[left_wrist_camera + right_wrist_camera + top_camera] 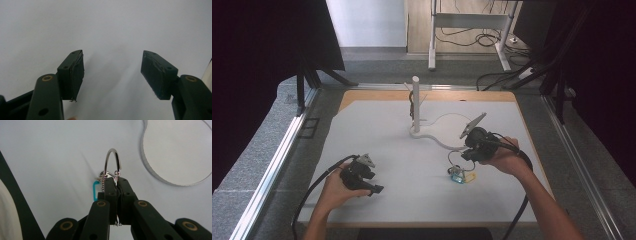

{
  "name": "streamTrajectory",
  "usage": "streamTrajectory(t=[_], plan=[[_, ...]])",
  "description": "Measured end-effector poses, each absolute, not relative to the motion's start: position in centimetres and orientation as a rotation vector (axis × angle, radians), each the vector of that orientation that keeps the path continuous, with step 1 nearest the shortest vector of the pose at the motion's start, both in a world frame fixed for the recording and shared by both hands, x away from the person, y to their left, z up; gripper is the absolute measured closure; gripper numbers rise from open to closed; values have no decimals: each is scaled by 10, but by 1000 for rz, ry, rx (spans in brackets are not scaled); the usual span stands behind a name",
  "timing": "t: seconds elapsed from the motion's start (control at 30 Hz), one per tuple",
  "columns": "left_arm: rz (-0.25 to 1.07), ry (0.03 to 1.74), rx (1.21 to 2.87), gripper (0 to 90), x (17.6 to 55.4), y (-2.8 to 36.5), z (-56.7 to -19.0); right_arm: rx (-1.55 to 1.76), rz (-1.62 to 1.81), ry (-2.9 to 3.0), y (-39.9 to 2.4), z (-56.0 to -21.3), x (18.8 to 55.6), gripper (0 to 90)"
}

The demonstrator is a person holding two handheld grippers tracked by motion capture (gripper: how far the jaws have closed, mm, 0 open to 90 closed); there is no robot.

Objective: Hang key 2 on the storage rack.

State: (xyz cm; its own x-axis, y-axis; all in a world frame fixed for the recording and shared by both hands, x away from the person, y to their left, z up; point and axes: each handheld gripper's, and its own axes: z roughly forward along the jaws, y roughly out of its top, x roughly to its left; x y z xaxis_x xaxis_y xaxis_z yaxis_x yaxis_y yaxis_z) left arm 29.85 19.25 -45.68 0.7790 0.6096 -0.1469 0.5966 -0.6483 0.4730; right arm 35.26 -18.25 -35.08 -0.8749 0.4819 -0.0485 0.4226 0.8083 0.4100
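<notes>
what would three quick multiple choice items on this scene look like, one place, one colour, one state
1. Where does the white post stand? A beside the person's left hand, B near the table's far edge, C on the floor
2. What colour is the tag hanging under the metal ring? A red, B black, C light blue
3. How are the left tongs? A open, B shut on the ring, C shut on a cable

B: the high view shows it far from the person.
C: it shows blue by the right tongs.
A: a wide gap, nothing between.
</notes>
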Motion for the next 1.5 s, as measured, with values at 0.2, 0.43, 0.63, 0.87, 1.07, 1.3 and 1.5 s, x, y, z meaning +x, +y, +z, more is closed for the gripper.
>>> streamTrajectory(t=[0.2,0.43,0.63,0.87,1.07,1.3,1.5], plan=[[36,904,2465,352,299,193,-457,721,596,2831,-184,-345,354,875],[35,908,2466,352,298,193,-456,738,615,2811,-189,-337,357,875],[36,901,2470,352,298,193,-456,744,634,2793,-189,-329,359,875],[35,908,2466,352,298,194,-456,745,631,2786,-187,-324,362,875],[33,908,2468,352,298,193,-456,725,641,2772,-185,-321,363,875],[34,907,2468,352,298,193,-456,728,651,2772,-182,-319,366,875],[32,906,2469,351,298,193,-456,739,652,2773,-181,-316,372,875]])
